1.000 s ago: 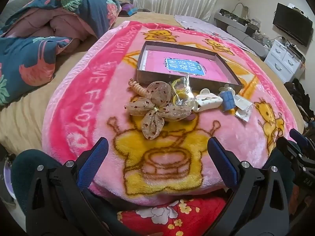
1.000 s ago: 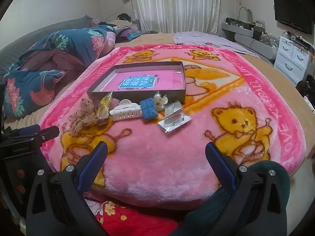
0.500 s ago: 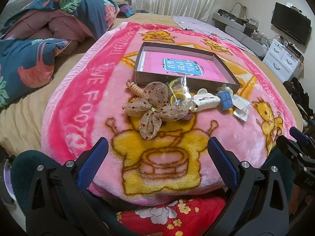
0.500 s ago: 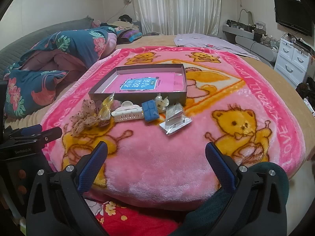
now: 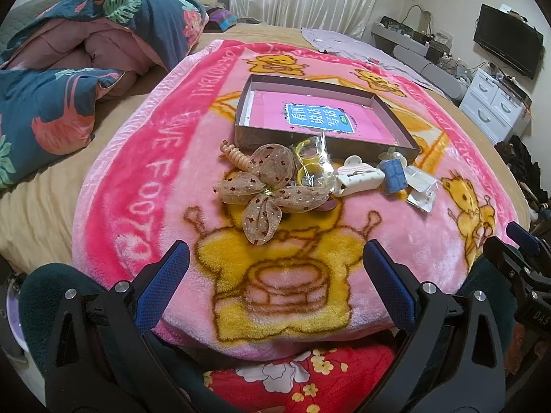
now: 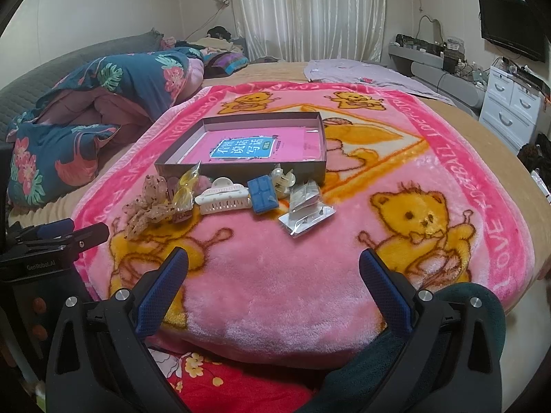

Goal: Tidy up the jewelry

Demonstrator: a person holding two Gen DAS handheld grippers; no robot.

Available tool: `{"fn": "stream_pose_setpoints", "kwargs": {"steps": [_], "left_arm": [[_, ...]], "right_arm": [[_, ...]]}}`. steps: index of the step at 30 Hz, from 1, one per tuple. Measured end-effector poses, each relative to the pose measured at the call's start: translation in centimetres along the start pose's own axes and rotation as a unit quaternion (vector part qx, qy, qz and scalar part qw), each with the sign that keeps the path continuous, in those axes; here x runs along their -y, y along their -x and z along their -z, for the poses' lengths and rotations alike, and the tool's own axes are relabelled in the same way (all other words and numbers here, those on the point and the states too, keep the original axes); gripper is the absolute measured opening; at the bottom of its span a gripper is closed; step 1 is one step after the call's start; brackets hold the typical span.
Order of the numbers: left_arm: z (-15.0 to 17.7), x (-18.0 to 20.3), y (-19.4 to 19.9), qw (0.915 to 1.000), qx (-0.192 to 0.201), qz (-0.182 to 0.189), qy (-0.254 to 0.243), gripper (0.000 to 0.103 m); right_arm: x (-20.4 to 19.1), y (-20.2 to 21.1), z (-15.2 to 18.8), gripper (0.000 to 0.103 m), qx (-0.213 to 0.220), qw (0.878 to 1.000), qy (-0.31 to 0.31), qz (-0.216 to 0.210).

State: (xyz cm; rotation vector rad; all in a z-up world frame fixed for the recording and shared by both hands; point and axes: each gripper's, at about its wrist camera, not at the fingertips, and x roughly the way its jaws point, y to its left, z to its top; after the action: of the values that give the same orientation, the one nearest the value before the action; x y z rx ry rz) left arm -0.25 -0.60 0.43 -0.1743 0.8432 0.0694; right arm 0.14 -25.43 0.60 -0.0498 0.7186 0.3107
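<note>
Here both tools, left tool (image 5: 275,258) and right tool (image 6: 273,263), gape empty before the box (image 6: 241,168).

Your left gripper (image 5: 275,275) is wide open, with its blue fingers (image 5: 162,285) spread far apart and holding nothing. Your right gripper (image 6: 273,278) is wide open too, level beside it and holding nothing.
</note>
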Motion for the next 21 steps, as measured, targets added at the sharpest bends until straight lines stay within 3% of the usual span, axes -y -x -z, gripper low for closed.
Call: {"fn": "stream_pose_setpoints", "kwargs": {"steps": [21], "left_arm": [[0.02, 0.00, 0.03, 1.0000, 0.001, 0.000, 0.000, 0.094]], "right_arm": [[-0.12, 0.23, -0.19, 0.099, 0.000, 1.000, -0.002, -0.002]]}}
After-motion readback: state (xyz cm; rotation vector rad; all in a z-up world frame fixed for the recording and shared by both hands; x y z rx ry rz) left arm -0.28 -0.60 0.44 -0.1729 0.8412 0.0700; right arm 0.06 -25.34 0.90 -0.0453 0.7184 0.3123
